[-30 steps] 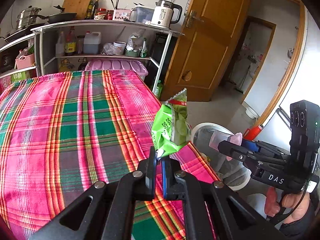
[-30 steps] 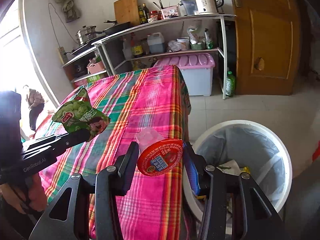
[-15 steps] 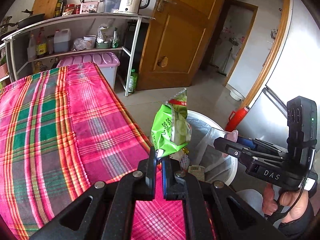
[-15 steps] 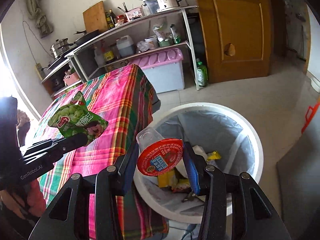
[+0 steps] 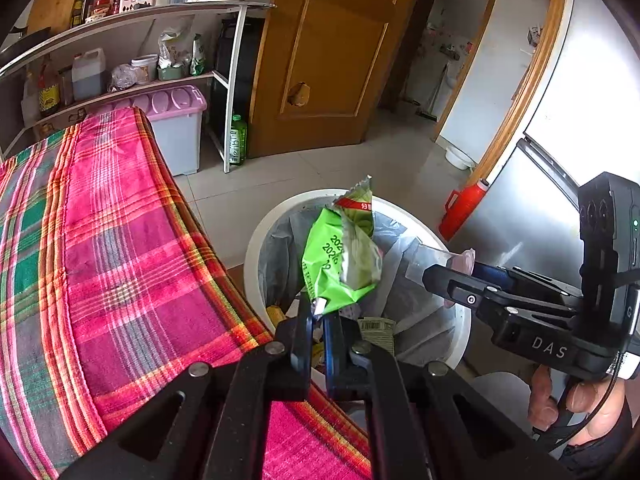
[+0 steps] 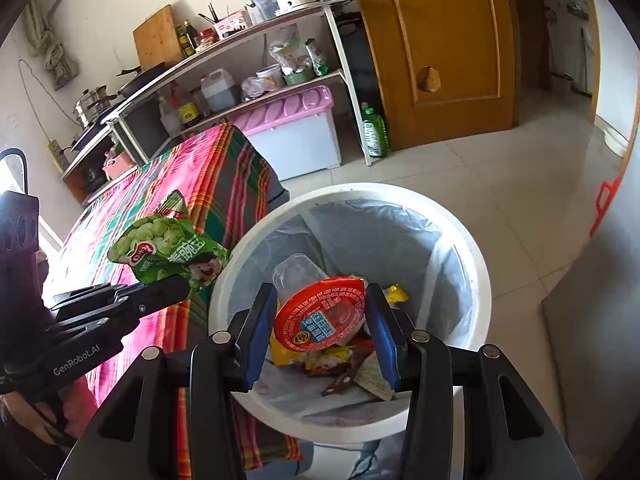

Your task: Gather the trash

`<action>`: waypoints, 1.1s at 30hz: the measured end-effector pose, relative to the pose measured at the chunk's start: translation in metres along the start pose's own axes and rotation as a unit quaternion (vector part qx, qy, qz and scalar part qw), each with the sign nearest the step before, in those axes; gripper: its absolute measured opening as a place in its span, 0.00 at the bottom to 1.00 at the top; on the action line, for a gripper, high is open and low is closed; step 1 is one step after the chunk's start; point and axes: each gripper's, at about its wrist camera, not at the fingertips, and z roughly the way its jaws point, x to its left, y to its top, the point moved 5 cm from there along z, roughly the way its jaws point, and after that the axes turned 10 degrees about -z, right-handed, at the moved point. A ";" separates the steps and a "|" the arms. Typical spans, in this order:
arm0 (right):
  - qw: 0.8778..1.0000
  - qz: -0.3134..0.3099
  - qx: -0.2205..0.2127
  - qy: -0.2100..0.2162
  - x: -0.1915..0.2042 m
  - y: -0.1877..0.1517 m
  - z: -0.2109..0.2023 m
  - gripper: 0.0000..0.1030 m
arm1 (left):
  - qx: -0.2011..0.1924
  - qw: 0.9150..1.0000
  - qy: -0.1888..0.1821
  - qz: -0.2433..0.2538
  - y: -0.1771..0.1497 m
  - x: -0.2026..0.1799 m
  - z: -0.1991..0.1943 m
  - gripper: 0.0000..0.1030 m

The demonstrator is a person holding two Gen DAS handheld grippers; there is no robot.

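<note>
My left gripper (image 5: 318,320) is shut on the corner of a green snack bag (image 5: 340,264) and holds it over the near rim of the white trash bin (image 5: 256,240). The bag (image 6: 168,248) and left gripper (image 6: 176,286) also show in the right wrist view, at the bin's left edge. My right gripper (image 6: 320,320) is shut on a clear plastic cup with a red foil lid (image 6: 320,316), held above the bin's (image 6: 476,280) opening. The cup (image 5: 460,258) shows in the left wrist view too. The bin has a grey liner and several wrappers inside.
The table with a pink and green plaid cloth (image 5: 100,260) stands directly left of the bin. Behind are a metal shelf with bottles (image 5: 120,68), a pink-lidded storage box (image 5: 176,128), a wooden door (image 5: 320,60) and a red jug (image 5: 464,208) by the fridge.
Both grippers have moved from above the table's edge rightward to over the bin, carrying the bag and the cup. Both stay shut on their items.
</note>
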 end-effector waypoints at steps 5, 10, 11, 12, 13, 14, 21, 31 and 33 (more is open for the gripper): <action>1.000 0.006 0.009 -0.008 -0.010 -0.007 0.004 0.47 | 0.018 1.000 0.002 0.001 -0.001 -0.003 0.014 0.08; 1.000 0.009 0.010 -0.011 -0.014 -0.011 0.004 0.50 | 0.021 1.000 -0.002 -0.001 -0.001 -0.008 0.019 0.26; 1.000 0.010 0.009 -0.012 -0.015 -0.011 0.003 0.50 | 0.020 1.000 -0.001 0.000 -0.001 -0.008 0.019 0.26; 1.000 0.010 0.008 -0.013 -0.015 -0.012 0.002 0.50 | 0.019 1.000 -0.001 0.000 -0.001 -0.008 0.019 0.26; 1.000 0.010 0.007 -0.014 -0.016 -0.012 0.000 0.50 | 0.018 1.000 -0.002 -0.001 -0.001 -0.008 0.018 0.26; 1.000 0.009 0.006 -0.015 -0.015 -0.011 0.000 0.50 | 0.017 1.000 -0.004 -0.001 -0.001 -0.008 0.017 0.26; 1.000 -0.001 -0.011 -0.020 -0.007 -0.006 -0.015 0.50 | -0.011 1.000 -0.007 -0.005 0.001 -0.006 -0.005 0.26; 0.999 -0.031 -0.034 -0.010 0.034 0.003 -0.040 0.50 | -0.055 0.998 0.002 -0.017 -0.002 0.010 -0.054 0.26; 0.998 -0.040 -0.040 -0.004 0.046 0.005 -0.045 0.50 | -0.064 0.998 0.006 -0.020 -0.004 0.014 -0.064 0.26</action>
